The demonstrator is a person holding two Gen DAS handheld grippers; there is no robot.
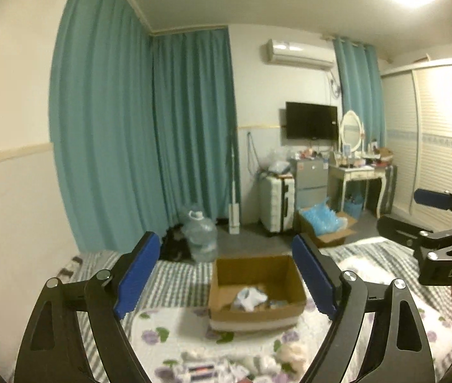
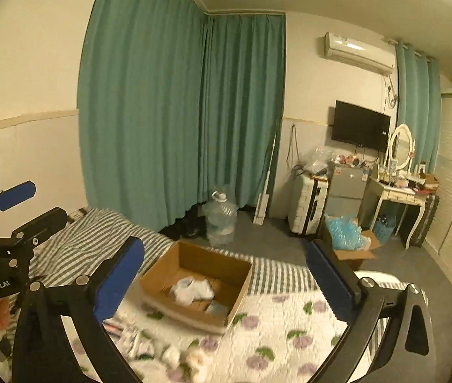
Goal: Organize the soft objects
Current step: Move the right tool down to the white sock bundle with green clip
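An open cardboard box (image 1: 222,290) stands on the flowered quilt (image 1: 174,322) of the bed; it also shows in the right wrist view (image 2: 241,290). Inside lie white soft items (image 1: 249,298) (image 2: 192,289). More small soft items (image 1: 289,356) (image 2: 174,356) lie scattered on the quilt in front of the box. My left gripper (image 1: 224,274) is open and empty, held above the bed before the box. My right gripper (image 2: 224,271) is open and empty, to the right of the left one; it shows at the right edge of the left wrist view (image 1: 417,210).
A striped sheet (image 2: 76,239) covers the bed's far side. On the floor beyond stand a water jug (image 2: 221,220), a suitcase (image 2: 305,207), a small fridge (image 2: 347,188), a dressing table (image 2: 401,198) and a box of blue bags (image 2: 348,236). Teal curtains hang behind.
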